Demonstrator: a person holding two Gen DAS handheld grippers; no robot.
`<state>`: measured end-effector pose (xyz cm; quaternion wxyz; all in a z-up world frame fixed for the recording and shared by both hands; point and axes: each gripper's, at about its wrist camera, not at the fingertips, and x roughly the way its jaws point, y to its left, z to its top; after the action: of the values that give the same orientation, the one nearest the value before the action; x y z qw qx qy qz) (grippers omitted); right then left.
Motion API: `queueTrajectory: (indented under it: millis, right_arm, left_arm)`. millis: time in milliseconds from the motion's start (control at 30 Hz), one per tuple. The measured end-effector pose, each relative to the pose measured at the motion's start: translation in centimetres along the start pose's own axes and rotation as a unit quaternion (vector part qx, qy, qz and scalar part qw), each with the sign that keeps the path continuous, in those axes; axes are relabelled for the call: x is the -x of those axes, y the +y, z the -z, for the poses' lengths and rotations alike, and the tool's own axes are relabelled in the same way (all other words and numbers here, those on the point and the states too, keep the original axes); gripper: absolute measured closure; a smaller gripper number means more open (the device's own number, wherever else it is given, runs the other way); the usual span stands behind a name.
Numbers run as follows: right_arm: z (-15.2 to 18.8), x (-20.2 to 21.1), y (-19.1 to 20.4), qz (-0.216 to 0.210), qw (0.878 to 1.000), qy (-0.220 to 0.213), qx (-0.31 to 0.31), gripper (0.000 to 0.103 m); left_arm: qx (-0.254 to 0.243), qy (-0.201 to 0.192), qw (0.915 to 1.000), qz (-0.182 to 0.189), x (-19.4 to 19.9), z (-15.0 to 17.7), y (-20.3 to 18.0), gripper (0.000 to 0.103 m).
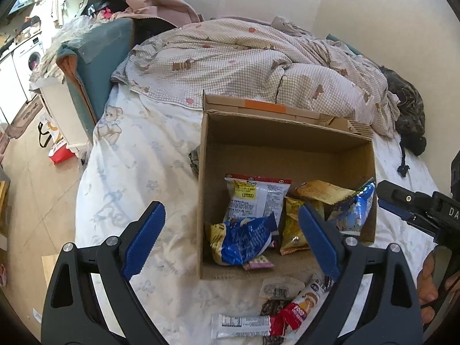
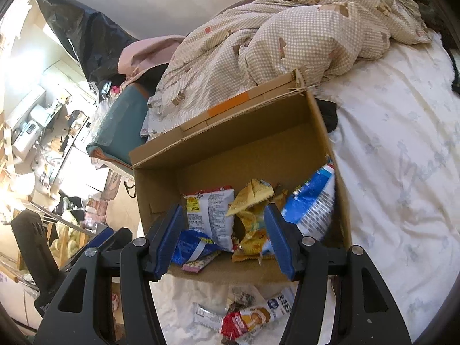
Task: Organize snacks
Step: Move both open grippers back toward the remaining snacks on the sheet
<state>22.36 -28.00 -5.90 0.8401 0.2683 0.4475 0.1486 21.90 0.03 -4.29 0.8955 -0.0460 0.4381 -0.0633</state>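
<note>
An open cardboard box (image 1: 287,141) stands on the bed and holds several snack packets: a white packet (image 1: 256,198), a blue crumpled bag (image 1: 244,238), yellow packets (image 1: 293,230) and a blue bag (image 1: 353,210) at the right wall. Loose snacks lie on the sheet in front of the box: a red-and-white packet (image 1: 299,307) and a white stick packet (image 1: 241,326). My left gripper (image 1: 233,241) is open and empty over the box's near edge. My right gripper (image 2: 224,238) is open and empty above the box (image 2: 230,132), with the red packet (image 2: 247,320) below it.
A rumpled checked duvet (image 1: 244,57) lies behind the box. The bed's left edge drops to the floor, where a red-and-white bag (image 1: 57,149) stands. A dark garment (image 1: 408,115) lies at the far right. White sheet (image 2: 402,158) stretches right of the box.
</note>
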Motion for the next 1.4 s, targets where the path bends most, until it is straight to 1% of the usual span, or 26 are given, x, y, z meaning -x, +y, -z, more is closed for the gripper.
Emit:
queueTrajectory:
  millis: [100, 300, 400, 567, 733, 900, 1067, 1133, 1233, 1300, 1367, 1400]
  right_arm:
    - [0.9, 1.1, 0.3, -0.002, 1.000, 0.002, 0.012, 0.041]
    - [3.4, 3.2, 0.7, 0.004, 1.000, 0.004, 0.027, 0.041]
    - [4.5, 3.8, 0.4, 0.009, 1.000, 0.008, 0.022, 0.041]
    - [5.7, 4.5, 0.1, 0.017, 1.000, 0.013, 0.021, 0.041]
    - [6.7, 5.3, -0.6, 0.023, 1.000, 0.013, 0.007, 0.041]
    - [7.5, 5.8, -1.8, 0.031, 0.999, 0.017, -0.014, 0.041]
    - [8.0, 5.9, -3.0, 0.046, 0.998, 0.027, -0.020, 0.041]
    - [8.2, 5.9, -3.6, 0.051, 0.998, 0.033, -0.025, 0.041]
    - [8.3, 6.1, -4.4, 0.056, 0.997, 0.036, -0.033, 0.041]
    - [8.3, 6.2, -4.8, 0.058, 0.997, 0.036, -0.039, 0.041]
    - [8.3, 6.3, -5.0, 0.060, 0.997, 0.035, -0.042, 0.041]
    - [8.3, 6.3, -5.1, 0.060, 0.997, 0.034, -0.043, 0.041]
  left_arm:
    - [-0.004, 0.013, 0.9998, 0.013, 1.1, 1.0, 0.3, 0.011]
    - [0.007, 0.033, 0.9994, 0.006, 2.7, 3.2, 1.2, 0.011]
    - [0.012, 0.037, 0.9992, 0.001, 3.2, 3.9, 1.5, 0.011]
    - [0.034, 0.060, 0.9976, 0.010, 3.6, 5.6, 2.4, 0.011]
    - [0.028, 0.083, 0.9961, -0.002, 3.4, 7.0, 2.3, 0.011]
    - [0.035, 0.099, 0.9944, -0.013, 3.0, 8.0, 2.7, 0.011]
    - [0.055, 0.147, 0.9867, -0.042, 1.3, 9.9, 3.8, 0.011]
    - [0.071, 0.176, 0.9808, -0.046, 0.1, 10.9, 4.3, 0.011]
    - [0.075, 0.206, 0.9746, -0.047, -1.6, 12.0, 3.8, 0.011]
    - [0.064, 0.219, 0.9728, -0.042, -2.8, 12.3, 2.8, 0.011]
    - [0.053, 0.231, 0.9714, -0.020, -4.1, 12.7, 1.4, 0.011]
    - [0.052, 0.240, 0.9693, -0.006, -4.8, 12.9, 0.8, 0.011]
